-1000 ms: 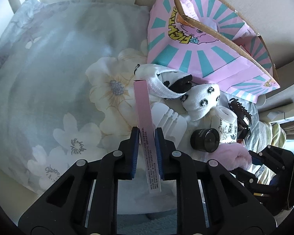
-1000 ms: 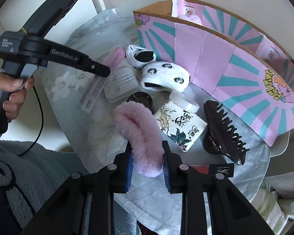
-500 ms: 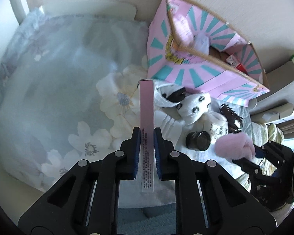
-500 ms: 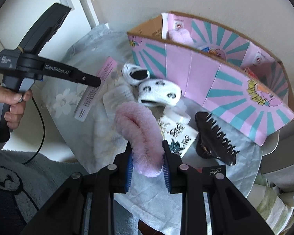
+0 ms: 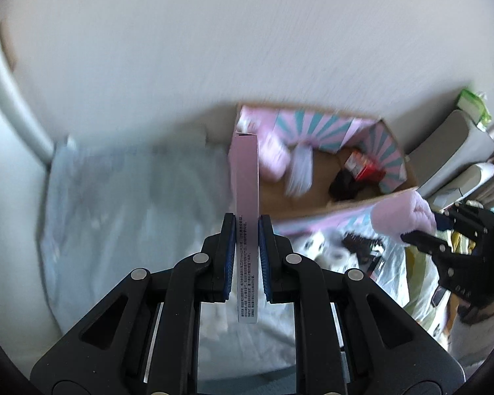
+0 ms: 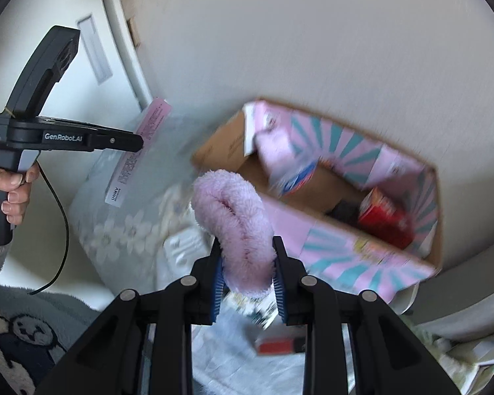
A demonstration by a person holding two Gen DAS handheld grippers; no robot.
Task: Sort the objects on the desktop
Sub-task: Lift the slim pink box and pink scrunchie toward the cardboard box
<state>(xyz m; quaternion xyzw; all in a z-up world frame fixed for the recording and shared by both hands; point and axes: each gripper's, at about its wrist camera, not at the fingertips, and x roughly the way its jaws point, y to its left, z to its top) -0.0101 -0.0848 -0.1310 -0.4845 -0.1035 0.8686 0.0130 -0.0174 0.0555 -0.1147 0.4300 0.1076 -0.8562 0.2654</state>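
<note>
White wall backs our desk; left gripper (image 5: pixel 247 227) clamps the pink carton (image 5: pixel 245 177), right gripper (image 6: pixel 246 263) the fluffy band (image 6: pixel 233 217), neither yet inside the half-filled box (image 6: pixel 421 260); socks remain.

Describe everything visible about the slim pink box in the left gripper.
The pink box is long, slim and flat-sided, seemingly cardboard, with small dark print on its lower part and a white bottom end. The left gripper is shut on it near mid-length, holding it in the air, so it juts forward toward the carton. Only the blue pads touch it. From the right wrist it looks tilted.
</note>
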